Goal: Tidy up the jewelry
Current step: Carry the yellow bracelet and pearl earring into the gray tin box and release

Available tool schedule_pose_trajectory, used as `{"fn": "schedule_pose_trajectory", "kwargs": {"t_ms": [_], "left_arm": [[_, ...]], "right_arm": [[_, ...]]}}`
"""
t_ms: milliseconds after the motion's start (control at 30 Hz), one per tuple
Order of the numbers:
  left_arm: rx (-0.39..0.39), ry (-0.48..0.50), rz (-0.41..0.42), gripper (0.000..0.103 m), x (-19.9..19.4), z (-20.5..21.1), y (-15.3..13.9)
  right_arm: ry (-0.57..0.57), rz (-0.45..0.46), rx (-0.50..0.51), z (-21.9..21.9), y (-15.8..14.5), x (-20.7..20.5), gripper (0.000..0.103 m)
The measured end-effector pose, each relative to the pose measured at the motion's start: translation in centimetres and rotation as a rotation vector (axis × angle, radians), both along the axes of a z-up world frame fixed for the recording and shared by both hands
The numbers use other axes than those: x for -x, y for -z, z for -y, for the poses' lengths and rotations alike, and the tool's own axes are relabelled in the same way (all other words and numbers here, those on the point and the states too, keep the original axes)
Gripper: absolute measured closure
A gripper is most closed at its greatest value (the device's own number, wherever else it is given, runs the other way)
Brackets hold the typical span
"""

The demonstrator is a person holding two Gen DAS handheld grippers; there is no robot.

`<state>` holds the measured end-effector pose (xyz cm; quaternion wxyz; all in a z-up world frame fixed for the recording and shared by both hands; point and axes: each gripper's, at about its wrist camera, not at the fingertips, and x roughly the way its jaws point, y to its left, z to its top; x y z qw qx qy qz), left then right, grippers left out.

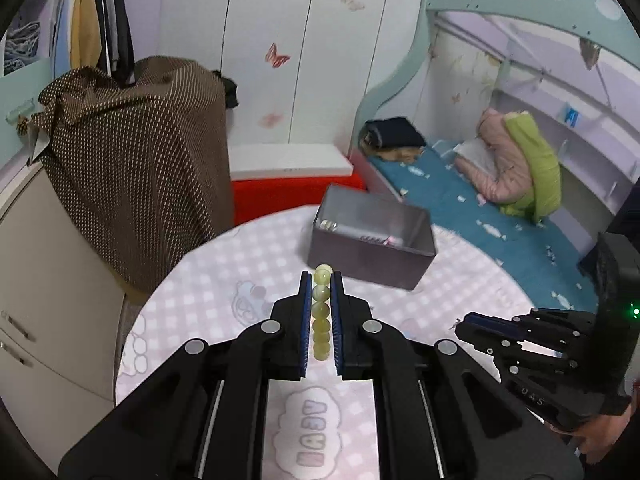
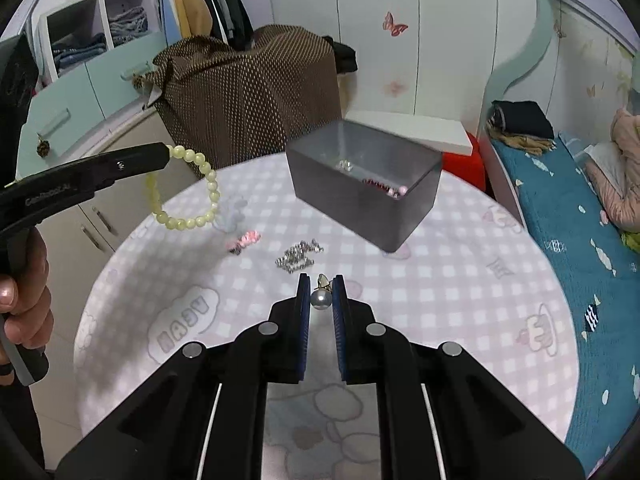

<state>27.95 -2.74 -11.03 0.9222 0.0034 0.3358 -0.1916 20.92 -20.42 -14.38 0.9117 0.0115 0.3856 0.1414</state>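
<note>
On my far left in the right wrist view, my left gripper (image 2: 166,155) has its jaws clenched on a pale green bead bracelet (image 2: 188,196), which hangs in a loop off the tip, clear of the tabletop (image 2: 460,280) and over its left edge; the hand (image 2: 24,292) gripping the handle shows at the frame's side. In the left wrist view the same bracelet (image 1: 322,316) runs as a line of beads pinched between the blue pads. Further right on the checked cloth lie a small pink piece (image 2: 244,242) and, just beside it, a heap of silver chain (image 2: 298,258), both loose and apart from the box. Ahead of them, toward the far side of the tabletop, stands the grey rectangular box (image 2: 360,196), open on top; inside I can see a silvery item (image 2: 345,165) near its back corner and a dark red beaded piece with a pink end (image 2: 386,189) against the front right wall. My right gripper (image 2: 321,292) is grasping a pearl earring (image 2: 320,299), the grey pearl caught between the jaws with a small gold fitting above it, held over the tabletop short of the box. Nothing lies between either gripper and the box's open top. To the right of the tabletop is the bed with a teal sheet (image 2: 560,216).
</note>
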Motion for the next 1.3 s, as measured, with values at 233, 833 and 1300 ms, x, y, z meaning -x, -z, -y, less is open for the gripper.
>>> {"fn": "schedule_pose_trajectory", "kwargs": {"t_ms": [233,833,1300], "left_arm": [[0.001,0.018,0.069,0.094,0.7,0.6,-3.2],[0.074,0.107,0.077,0.094,-7.8,6.2,-8.7],[0.052,0.106,-0.081,0.094,-15.1,10.0,-3.8]], "right_arm": [[0.002,0.078,-0.002,0.7,-3.6,-0.7,0.093],[0.005,0.154,-0.045,2.9,-10.1,-9.1,0.093],[0.030,0.036,-0.104,4.5,-7.6,-13.9,0.093]]}}
